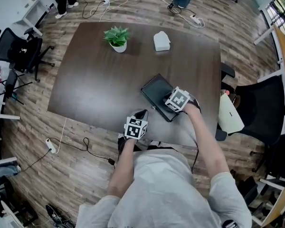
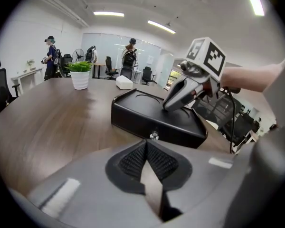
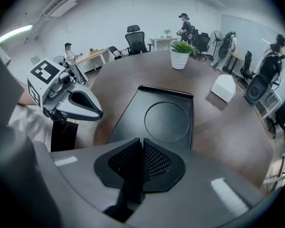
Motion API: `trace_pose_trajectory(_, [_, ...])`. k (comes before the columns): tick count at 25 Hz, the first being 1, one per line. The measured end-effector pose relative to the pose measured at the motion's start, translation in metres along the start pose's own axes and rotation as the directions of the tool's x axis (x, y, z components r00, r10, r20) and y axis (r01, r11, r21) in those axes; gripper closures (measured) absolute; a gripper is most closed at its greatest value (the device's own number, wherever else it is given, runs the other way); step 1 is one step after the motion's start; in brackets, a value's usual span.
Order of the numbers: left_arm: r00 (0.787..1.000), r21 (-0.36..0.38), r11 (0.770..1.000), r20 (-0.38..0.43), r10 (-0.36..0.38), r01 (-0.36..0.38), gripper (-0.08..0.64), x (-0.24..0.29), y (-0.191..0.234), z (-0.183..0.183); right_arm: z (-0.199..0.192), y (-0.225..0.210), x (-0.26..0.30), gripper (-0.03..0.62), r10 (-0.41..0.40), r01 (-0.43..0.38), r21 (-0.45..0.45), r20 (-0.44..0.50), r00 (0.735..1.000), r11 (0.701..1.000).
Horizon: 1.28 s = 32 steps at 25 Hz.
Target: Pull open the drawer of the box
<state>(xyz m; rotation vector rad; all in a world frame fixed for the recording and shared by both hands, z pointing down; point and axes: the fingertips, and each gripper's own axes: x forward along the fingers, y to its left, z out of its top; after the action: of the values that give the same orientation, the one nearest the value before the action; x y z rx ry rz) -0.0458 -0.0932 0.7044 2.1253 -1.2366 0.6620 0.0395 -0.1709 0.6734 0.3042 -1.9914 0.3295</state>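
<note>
Room was evenly lit by ceiling strip lights (image 2: pixel 108 14); soft sheen on table (image 2: pixel 47 113). Gripper views showed fisheye bending, black corners, blurred foreground.

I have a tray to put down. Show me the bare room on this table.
Free: the left half of the table, from the potted plant down to the near edge; also the strip between the white object and the black box. Crowded: the near right part, where the box, right claw and left claw gather.

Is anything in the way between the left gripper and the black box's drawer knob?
Nothing visible: the left gripper, jaws together, points straight at the knob. The right gripper sits on top of the box, off that path.
</note>
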Motion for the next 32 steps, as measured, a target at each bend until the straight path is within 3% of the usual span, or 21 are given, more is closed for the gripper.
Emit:
trace_pose_trajectory(7, [1.0, 0.019, 1.0, 0.031, 0.003, -0.004, 0.506, 0.004, 0.002, 0.002, 0.0, -0.002, 0.007, 0.566, 0.063, -0.06, 0.033, -0.097, 0.993, 0.998])
trace_pose_trajectory(15, [0.998, 0.108, 0.992, 0.004, -0.064, 0.064, 0.502, 0.026, -0.01, -0.004, 0.001, -0.001, 0.011, 0.566, 0.08, -0.069, 0.078, -0.149, 0.986, 0.995])
trace_pose_trajectory(19, [0.995, 0.136, 0.986, -0.008, -0.1, 0.1, 0.461, 0.036, -0.019, -0.003, -0.001, -0.002, 0.01, 0.566, 0.074, -0.061, 0.068, -0.208, 0.975, 0.996])
trace_pose_trajectory(23, [0.994, 0.165, 0.98, -0.025, -0.11, 0.112, 0.422, 0.046, -0.021, -0.005, 0.0, 0.0, 0.01, 0.566, 0.071, -0.056, 0.076, -0.207, 0.976, 0.996])
trace_pose_trajectory(32, [0.992, 0.19, 0.974, -0.052, -0.116, 0.124, 0.416, 0.057, -0.019, -0.003, 0.001, -0.001, 0.01, 0.568, 0.095, -0.076, 0.099, -0.202, 0.975, 0.992])
